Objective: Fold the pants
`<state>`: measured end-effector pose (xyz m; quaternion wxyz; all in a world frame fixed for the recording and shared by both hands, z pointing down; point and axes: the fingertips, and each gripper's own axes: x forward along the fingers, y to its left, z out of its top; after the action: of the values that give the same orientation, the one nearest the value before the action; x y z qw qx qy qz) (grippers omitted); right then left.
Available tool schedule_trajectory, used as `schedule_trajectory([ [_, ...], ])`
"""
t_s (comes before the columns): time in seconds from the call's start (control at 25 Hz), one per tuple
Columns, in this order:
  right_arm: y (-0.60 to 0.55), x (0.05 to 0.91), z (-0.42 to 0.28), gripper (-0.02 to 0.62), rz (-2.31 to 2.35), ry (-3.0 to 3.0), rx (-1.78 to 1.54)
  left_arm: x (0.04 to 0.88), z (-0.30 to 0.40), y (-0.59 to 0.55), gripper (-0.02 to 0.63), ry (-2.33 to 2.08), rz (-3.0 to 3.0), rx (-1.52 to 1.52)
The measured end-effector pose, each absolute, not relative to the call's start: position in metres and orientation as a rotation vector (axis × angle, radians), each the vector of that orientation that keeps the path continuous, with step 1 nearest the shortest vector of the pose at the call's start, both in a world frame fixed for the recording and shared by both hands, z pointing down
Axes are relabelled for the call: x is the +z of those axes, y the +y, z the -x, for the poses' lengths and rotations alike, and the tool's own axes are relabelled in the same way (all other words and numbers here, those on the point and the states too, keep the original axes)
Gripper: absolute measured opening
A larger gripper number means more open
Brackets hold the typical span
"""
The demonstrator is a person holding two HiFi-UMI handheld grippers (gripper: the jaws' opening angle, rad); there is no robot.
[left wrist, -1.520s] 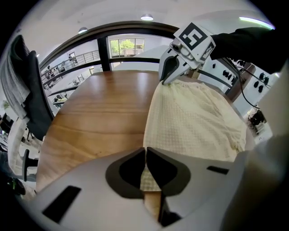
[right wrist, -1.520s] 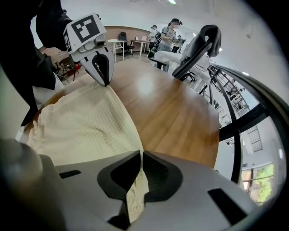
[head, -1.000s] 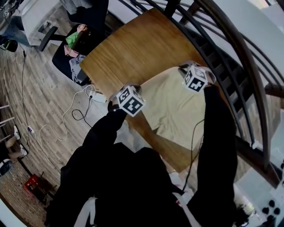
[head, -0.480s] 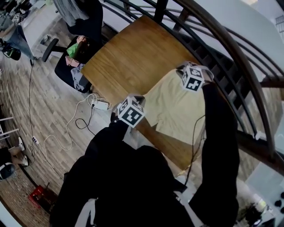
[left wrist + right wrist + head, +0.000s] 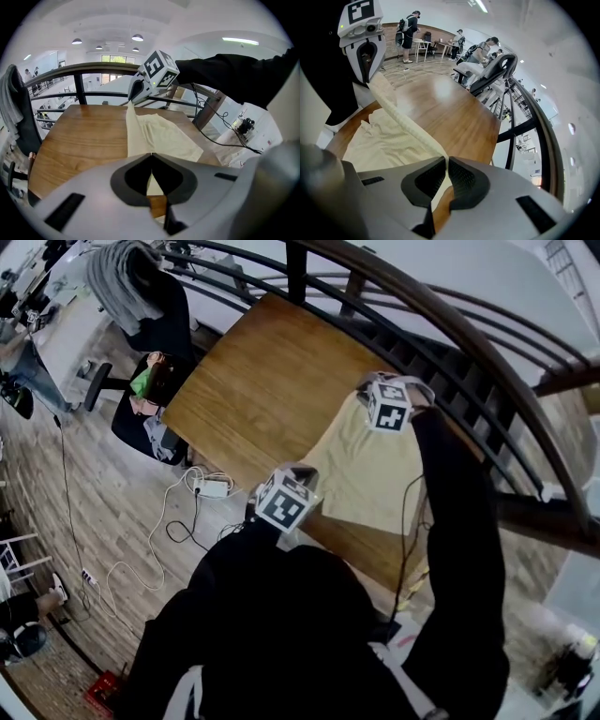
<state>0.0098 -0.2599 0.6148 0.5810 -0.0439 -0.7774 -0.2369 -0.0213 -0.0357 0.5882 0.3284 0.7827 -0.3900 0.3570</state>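
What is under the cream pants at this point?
The wooden table lies under the pants. One edge is lifted clear, pinched in the left gripper and right gripper, with wood showing below it. Whatever sits beneath the flat part is covered.

The pants (image 5: 375, 486) are soft matt cloth — the table (image 5: 272, 381) smooth, faintly glossy wood.

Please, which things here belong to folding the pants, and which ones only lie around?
Job in hand:
pants
left gripper and right gripper, both shut on the pants
table

Lying about:
chair
clothes on it
power strip
railing
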Motion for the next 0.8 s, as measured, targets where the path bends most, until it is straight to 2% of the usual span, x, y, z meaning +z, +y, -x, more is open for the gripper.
schedule_trajectory([
  [0.8, -0.263, 0.586, -0.109, 0.02, -0.04, -1.885, -0.495, 0.566, -0.085, -0.024, 0.008, -0.897, -2.032, 0.857],
])
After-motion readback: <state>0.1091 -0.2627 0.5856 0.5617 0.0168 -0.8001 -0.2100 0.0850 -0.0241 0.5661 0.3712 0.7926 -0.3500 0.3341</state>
